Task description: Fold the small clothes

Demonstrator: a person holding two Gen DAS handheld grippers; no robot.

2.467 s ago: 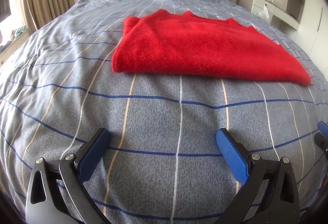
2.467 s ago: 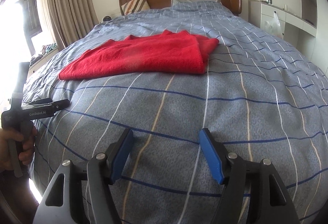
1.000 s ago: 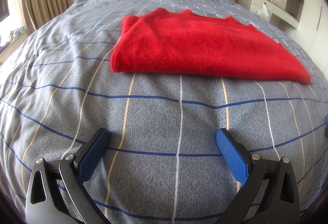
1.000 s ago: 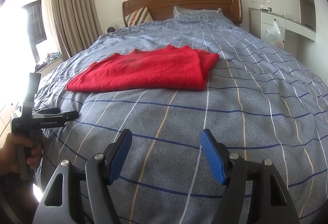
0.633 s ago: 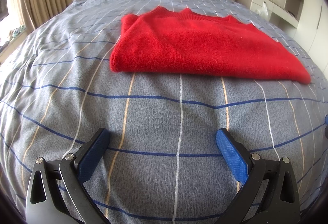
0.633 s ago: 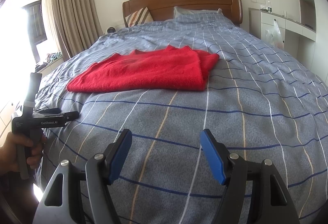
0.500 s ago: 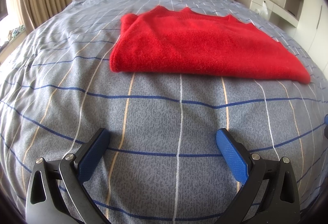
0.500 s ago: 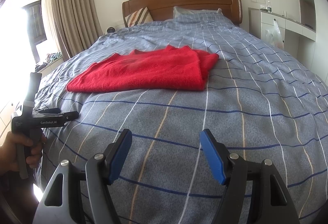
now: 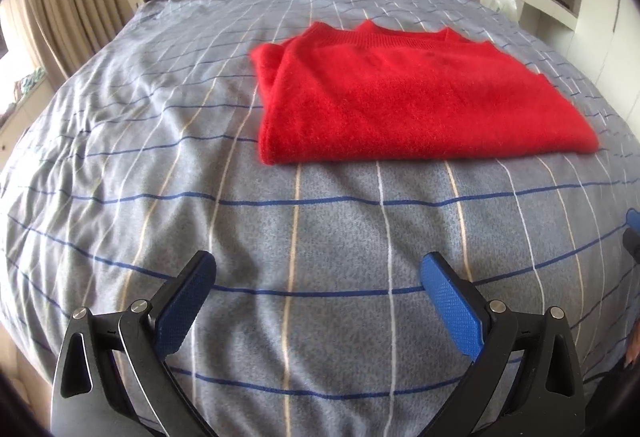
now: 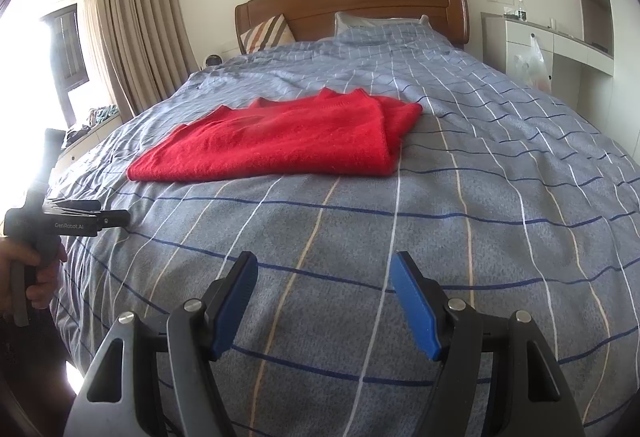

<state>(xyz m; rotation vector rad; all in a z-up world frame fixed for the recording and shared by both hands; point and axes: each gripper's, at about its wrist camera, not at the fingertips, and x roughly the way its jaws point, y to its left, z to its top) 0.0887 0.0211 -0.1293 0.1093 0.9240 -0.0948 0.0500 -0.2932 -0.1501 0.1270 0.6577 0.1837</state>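
A folded red sweater (image 9: 416, 97) lies flat on the blue checked bed (image 9: 160, 141), far of both tools. The left gripper (image 9: 318, 297) hovers near the bed's near edge, fingers spread wide, holding nothing. The right gripper (image 10: 324, 297) hangs alongside, likewise spread and empty.

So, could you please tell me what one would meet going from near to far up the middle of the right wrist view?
Right tongs, open → bare checked bedspread → folded red sweater → more bedspread → grey pillow → wooden headboard.
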